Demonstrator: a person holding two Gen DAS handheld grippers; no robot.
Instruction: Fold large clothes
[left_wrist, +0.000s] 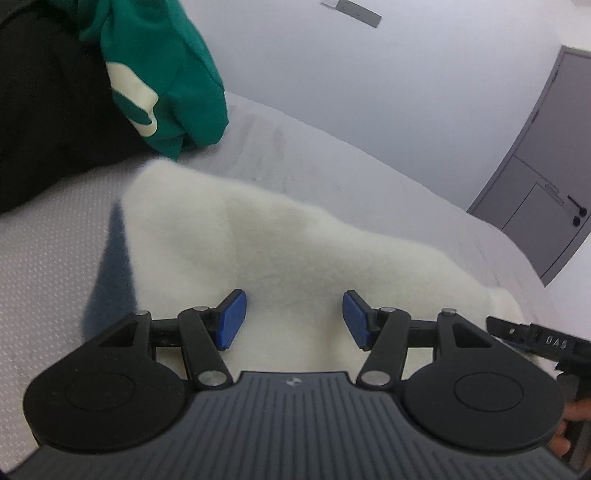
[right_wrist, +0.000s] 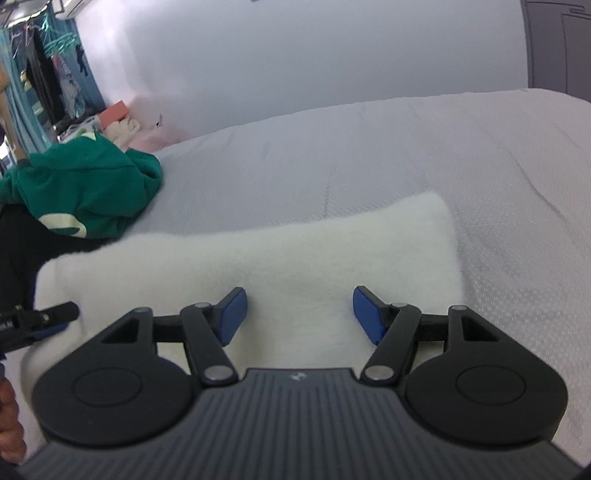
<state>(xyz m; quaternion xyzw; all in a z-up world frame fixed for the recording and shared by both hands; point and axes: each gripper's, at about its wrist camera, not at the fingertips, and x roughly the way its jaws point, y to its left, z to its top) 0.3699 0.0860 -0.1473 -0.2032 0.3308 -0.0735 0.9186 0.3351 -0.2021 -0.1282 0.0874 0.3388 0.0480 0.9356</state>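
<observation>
Left gripper (left_wrist: 294, 319) and right gripper (right_wrist: 299, 315) hovered side by side over the folded white fleece garment (right_wrist: 258, 254), jaws wide, gripping nothing. Fleece lay mid-bed (right_wrist: 480, 166); green hoodie (right_wrist: 85, 184) bunched toward the bed's left edge.

The right gripper (right_wrist: 297, 315) hangs with blue-padded fingers (right_wrist: 232, 314) spread wide over a folded fluffy white garment (right_wrist: 258, 258) lying on the pale grey bed (right_wrist: 406, 155). A crumpled green hoodie (right_wrist: 85, 188) lies at left.
</observation>
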